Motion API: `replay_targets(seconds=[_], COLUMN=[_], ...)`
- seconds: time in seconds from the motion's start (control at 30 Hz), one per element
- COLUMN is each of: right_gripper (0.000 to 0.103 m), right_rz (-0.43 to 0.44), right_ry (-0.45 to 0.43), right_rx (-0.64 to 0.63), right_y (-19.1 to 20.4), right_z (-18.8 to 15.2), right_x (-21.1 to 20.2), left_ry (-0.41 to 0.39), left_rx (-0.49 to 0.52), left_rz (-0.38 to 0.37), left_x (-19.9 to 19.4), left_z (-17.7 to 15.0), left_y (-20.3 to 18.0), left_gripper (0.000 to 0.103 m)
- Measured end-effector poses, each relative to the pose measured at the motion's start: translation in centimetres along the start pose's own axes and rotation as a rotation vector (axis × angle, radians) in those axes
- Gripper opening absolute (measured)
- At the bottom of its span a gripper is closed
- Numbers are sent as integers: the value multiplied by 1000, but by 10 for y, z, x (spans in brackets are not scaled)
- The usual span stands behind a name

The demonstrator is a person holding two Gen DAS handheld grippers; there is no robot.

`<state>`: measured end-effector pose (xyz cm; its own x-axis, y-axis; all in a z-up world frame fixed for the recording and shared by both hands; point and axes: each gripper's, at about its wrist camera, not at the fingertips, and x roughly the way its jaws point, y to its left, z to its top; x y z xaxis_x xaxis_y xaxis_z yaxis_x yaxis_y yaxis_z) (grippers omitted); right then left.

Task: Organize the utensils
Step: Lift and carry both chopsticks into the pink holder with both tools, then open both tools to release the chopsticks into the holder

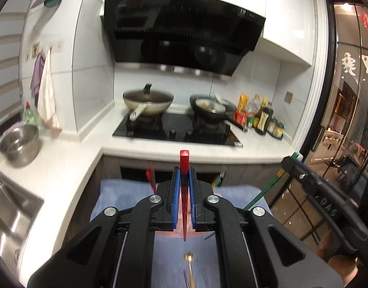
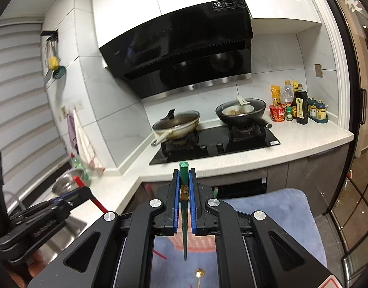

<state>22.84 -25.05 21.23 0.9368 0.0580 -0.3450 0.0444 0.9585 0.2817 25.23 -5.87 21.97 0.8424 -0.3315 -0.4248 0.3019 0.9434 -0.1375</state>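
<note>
My left gripper (image 1: 184, 175) is shut on a red chopstick (image 1: 184, 165), held upright with its thick end up, above a blue cloth (image 1: 121, 192). My right gripper (image 2: 184, 177) is shut on a green chopstick (image 2: 184, 170), also upright. The right gripper and its green chopstick also show in the left wrist view (image 1: 301, 175) at the right. The left gripper with the red chopstick shows in the right wrist view (image 2: 64, 199) at the left. A gold spoon (image 1: 190, 261) lies on the cloth below; it also shows in the right wrist view (image 2: 200, 274). Another red chopstick (image 1: 151, 177) and a green one (image 1: 217, 180) show behind the left fingers.
A white L-shaped counter (image 1: 174, 148) holds a black hob (image 1: 176, 132) with two pans (image 1: 148, 100). Bottles and jars (image 1: 258, 117) stand at its right. A steel pot (image 1: 18, 144) and a sink (image 1: 8, 208) are at the left. A glass door (image 1: 347, 110) is at the right.
</note>
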Motion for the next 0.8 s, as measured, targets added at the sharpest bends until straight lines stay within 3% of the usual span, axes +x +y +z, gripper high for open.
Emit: replay_targets(seconds=[0.13,0.33,0.53,0.8], right_gripper=[7,7,7,7], right_rz=[-10,-19,-26,-42], right_ry=[-11,7,74,154], right_rx=[-8,-38,-43,-46], right_y=[1,3,-8,-23], right_z=[13,18,-4,-36], right_x=[33,80,123,151], left_ry=[-42,-23,34,92], left_rx=[18,20,8,-2], left_rz=[23,55,67,81], left_x=[23,66,108,139], left_z=[18,23,5,-19], left_y=[-1,7,20,27], left_gripper=[7,7,7,7])
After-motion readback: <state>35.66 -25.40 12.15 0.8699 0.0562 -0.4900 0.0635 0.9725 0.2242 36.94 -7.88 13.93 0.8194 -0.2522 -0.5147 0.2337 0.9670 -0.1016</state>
